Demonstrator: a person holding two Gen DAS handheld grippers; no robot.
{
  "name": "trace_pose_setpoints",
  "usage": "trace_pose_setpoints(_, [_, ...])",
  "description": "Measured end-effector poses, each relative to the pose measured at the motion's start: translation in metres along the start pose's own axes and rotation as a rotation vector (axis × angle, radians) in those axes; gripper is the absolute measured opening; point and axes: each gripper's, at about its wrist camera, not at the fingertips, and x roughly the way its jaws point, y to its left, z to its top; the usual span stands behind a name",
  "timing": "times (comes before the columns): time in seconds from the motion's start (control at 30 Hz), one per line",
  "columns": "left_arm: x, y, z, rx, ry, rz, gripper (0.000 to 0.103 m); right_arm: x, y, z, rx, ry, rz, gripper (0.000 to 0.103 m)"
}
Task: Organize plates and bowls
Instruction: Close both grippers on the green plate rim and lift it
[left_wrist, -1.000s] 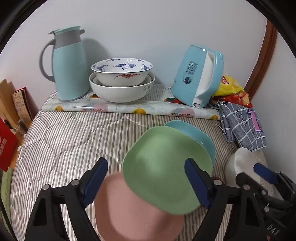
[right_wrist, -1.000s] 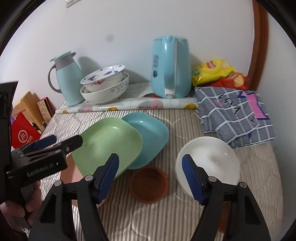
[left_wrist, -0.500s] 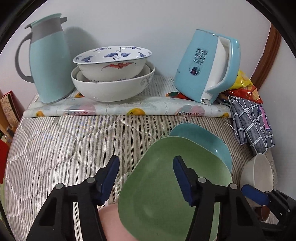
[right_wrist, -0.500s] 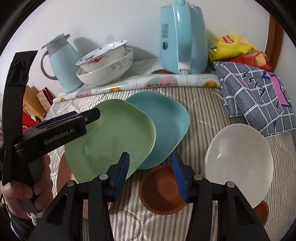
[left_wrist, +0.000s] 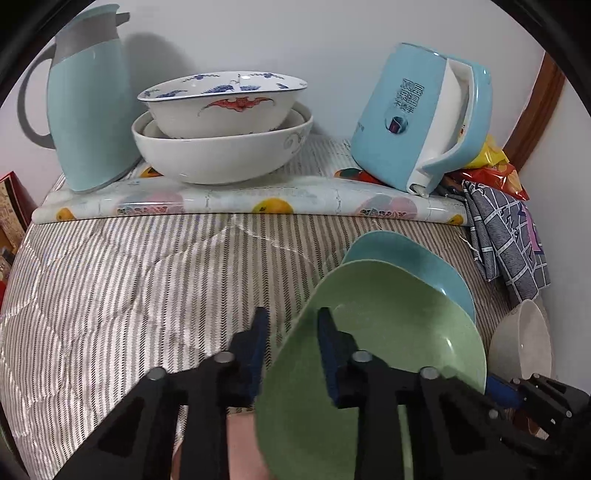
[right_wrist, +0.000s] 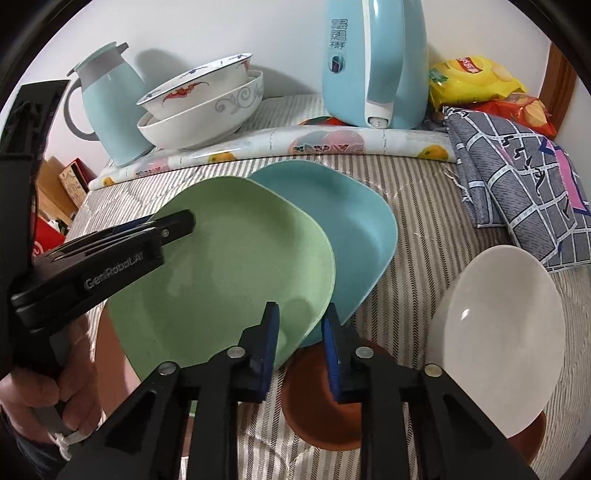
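A green plate (left_wrist: 388, 350) lies overlapping a blue plate (left_wrist: 406, 254) and a pink plate (left_wrist: 240, 443) on the striped quilt. My left gripper (left_wrist: 293, 339) is closing, with the green plate's left rim pinched between its pads. In the right wrist view the left gripper (right_wrist: 177, 225) clamps that same rim. My right gripper (right_wrist: 300, 332) is closing on the green plate's (right_wrist: 229, 273) near right corner, just above a small brown bowl (right_wrist: 325, 398). A white bowl (right_wrist: 502, 325) tilts at the right, and the blue plate (right_wrist: 343, 236) shows behind.
Along the back wall stand a pale blue jug (left_wrist: 88, 103), two stacked white bowls (left_wrist: 221, 129) and a blue kettle (left_wrist: 417, 122) on a fruit-print oilcloth (left_wrist: 240, 201). A checked cloth (right_wrist: 517, 184) and snack bags (right_wrist: 476, 79) lie at the right. A hand (right_wrist: 48, 398) holds the left gripper.
Both grippers have come forward and down to the green plate. Their jaws have narrowed from wide open to pinching its rim on opposite sides.
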Motion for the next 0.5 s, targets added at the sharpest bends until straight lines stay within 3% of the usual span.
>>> trace_pose_setpoints(0.5, [-0.042,0.012,-0.021,-0.030,-0.047,-0.006,0.017,-0.031,0.013,-0.001,-0.002,-0.093,-0.018,0.012])
